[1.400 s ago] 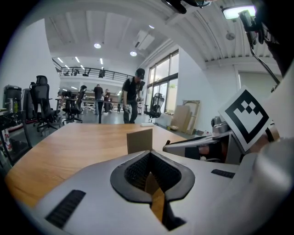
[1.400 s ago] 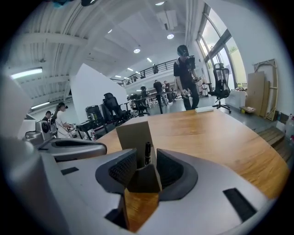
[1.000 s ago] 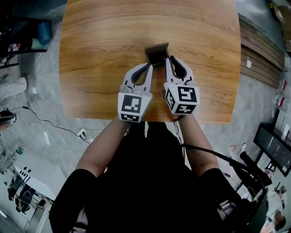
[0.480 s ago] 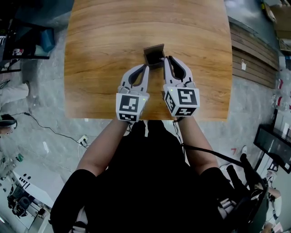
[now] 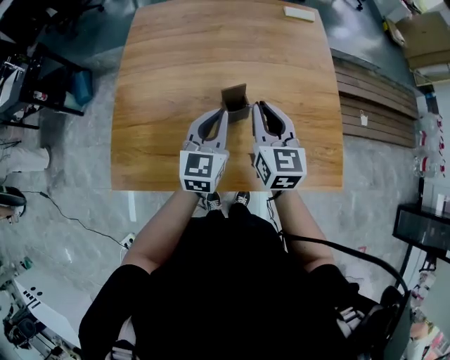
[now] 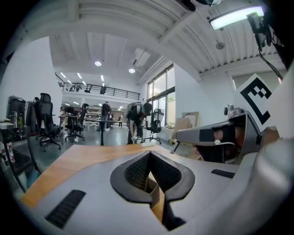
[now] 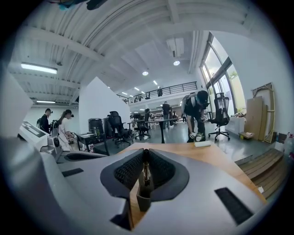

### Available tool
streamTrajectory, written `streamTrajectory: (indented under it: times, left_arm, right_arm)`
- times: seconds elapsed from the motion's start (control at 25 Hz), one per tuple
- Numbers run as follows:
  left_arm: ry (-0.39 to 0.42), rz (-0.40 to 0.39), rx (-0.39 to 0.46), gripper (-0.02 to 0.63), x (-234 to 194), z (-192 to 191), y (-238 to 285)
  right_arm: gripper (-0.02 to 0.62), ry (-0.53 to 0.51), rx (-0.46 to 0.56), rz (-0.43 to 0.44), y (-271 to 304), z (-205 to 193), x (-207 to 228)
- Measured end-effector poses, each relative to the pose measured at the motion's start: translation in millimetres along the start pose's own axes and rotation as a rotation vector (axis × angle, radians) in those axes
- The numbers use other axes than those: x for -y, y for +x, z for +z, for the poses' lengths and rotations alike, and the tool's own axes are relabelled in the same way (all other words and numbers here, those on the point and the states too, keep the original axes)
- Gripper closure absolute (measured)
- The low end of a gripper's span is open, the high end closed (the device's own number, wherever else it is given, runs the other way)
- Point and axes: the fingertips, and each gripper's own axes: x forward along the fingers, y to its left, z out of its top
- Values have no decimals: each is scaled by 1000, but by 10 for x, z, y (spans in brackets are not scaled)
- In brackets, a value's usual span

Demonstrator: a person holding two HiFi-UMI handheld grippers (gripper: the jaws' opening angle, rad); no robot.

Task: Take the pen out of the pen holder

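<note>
- The right gripper (image 5: 257, 105) is pinching the pen (image 7: 144, 170). Its jaws are pressing on the thin shaft, which is standing upright between the ribbed pads (image 7: 125, 173).
- The pen's lower end is sitting in what looks like a dark corner of the holder (image 5: 235, 100), so the pen is not yet out.
- The left gripper (image 5: 224, 112) is bearing on the holder's near left corner. Its jaws are meeting at the tips, and a tan wall of the holder is showing between the pads there.
- The holder is standing upright near the middle of the table (image 5: 162, 70), open top facing up, just ahead of both grippers.
- The two grippers are lying side by side and close together. Both are pointing away from the person, with their tips angling in toward the holder from either side.
- Each marker cube is facing up toward the head camera, near the table's front edge.
- The person's forearms are reaching out over that front edge, and their shoes (image 5: 225, 201) are showing just below it.
- A small white block (image 5: 299, 13) is lying at the table's far edge, well apart from the holder.
- In the background, someone (image 7: 198, 114) is bending over beside an office chair (image 7: 222, 114), and more chairs are standing along a far desk.
</note>
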Motion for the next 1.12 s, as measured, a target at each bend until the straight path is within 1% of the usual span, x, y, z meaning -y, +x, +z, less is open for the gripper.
streamTrajectory:
  times: [0.24, 0.44, 0.76, 1.12]
  left_arm:
    - [16, -5, 35, 606, 114, 204, -150]
    - [17, -8, 35, 606, 125, 218, -138]
    - [-8, -1, -17, 606, 23, -81, 45]
    - [-55, 18, -84, 606, -235, -536, 438]
  right_arm:
    - [555, -20, 39, 4, -212, 256, -78]
    - [555, -26, 42, 3, -219, 275, -68]
    - [555, -9, -18, 9, 85, -35, 50]
    - [555, 19, -118, 14, 631, -633, 247]
